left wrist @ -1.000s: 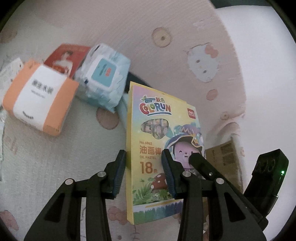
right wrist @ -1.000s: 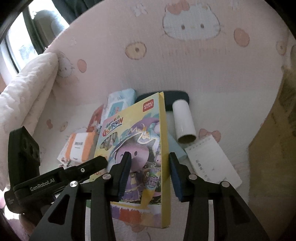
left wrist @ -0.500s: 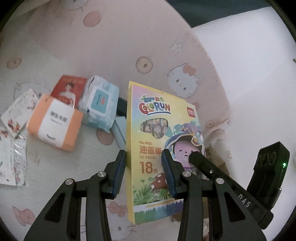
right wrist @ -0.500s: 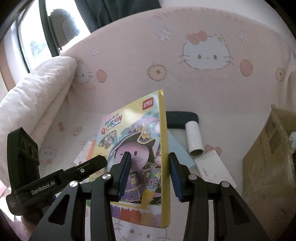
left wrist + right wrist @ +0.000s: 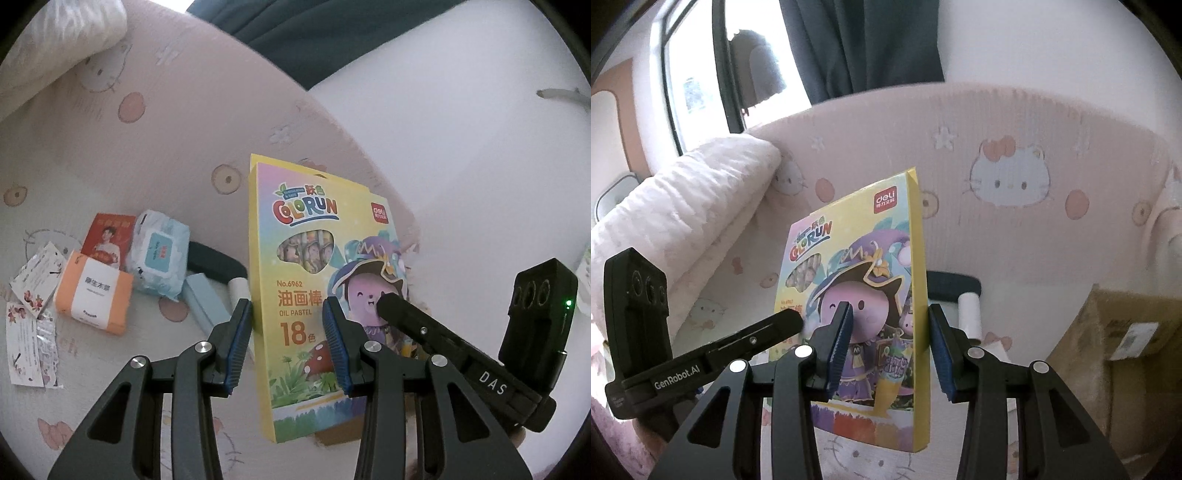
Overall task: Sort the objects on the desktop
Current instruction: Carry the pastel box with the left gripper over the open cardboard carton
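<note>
I am holding a yellow box of oil pastels point(image 5: 317, 291) in the air with both grippers at once, and everything below is placed relative to that box. The left gripper point(image 5: 290, 347) is pinching the box's lower left part, one blue pad on the box's left edge and the other pressed on its printed front. The right gripper point(image 5: 890, 347) is pinching the lower right part, one pad on the front picture and the other on the yellow right edge. Neither pair of jaws is spread free or pressed fully together; both are clamped on the box.

The box is standing upright, its top leaning slightly away from me, above a pink cartoon-cat blanket point(image 5: 221, 110). To the left of the box, down on the blanket, are lying a pale blue pack of wipes point(image 5: 159, 258), an orange tissue pack point(image 5: 94, 295), a red card point(image 5: 107, 238) and some loose papers point(image 5: 31, 321). Just behind the box are a dark case point(image 5: 218, 264) and a white roll point(image 5: 969, 314). To the right of the box is sitting a cardboard carton point(image 5: 1115, 365), which I judge to be a likely place for sorted things.

To do this carry well, I am aiming to keep both grips even so the thin box is not twisting or buckling, to move both hands together, and to keep the box clear of the clutter below.
</note>
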`<state>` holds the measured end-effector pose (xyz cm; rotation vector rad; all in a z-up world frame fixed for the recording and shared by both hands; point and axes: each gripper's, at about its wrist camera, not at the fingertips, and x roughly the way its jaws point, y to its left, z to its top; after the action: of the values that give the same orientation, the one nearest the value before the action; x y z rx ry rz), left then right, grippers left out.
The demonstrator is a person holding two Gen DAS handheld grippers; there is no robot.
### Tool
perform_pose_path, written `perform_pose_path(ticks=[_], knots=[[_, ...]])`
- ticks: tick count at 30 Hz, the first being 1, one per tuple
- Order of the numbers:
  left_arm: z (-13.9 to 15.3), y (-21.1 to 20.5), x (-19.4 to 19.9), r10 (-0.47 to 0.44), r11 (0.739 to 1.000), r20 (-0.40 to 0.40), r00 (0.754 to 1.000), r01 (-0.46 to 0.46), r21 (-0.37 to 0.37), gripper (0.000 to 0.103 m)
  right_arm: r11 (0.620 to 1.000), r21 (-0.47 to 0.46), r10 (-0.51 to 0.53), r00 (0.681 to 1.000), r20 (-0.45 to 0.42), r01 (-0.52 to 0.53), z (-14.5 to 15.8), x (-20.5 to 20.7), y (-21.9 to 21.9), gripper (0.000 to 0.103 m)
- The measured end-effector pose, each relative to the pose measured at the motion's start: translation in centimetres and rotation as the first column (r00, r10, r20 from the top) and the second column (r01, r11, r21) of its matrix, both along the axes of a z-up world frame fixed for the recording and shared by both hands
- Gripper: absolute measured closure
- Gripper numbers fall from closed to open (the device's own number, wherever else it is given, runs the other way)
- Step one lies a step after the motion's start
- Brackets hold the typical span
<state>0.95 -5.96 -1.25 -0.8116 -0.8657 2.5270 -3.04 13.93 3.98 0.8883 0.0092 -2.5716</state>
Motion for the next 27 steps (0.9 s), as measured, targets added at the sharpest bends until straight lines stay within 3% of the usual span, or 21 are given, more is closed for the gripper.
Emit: perform_pose_path(ticks=[12, 19, 27], knots=[[2.3, 4.3, 1.9, -0.053, 0.998, -0.005, 0.999, 0.053, -0.023, 0.06, 1.0, 0.008, -0.005, 1.0, -0.024, 0.005, 2.3, 3.5, 4.0, 0.065], [2.3, 7.2, 0.8, -0.086, 0.993, 0.017, 0.996, 0.087, -0.078, 0.06, 0.999, -0.032, -0.02, 1.0, -0.003, 0.02, 1.5, 2.9, 6.8, 0.065], [1.9, 13.0, -2.1, -0.179, 0.972, 0.06, 0.982, 0.186, -0.145, 0.06, 0.991, -0.1, -0.085, 0.995, 0.06, 0.091, -0.3, 0.9, 12.6, 0.065]])
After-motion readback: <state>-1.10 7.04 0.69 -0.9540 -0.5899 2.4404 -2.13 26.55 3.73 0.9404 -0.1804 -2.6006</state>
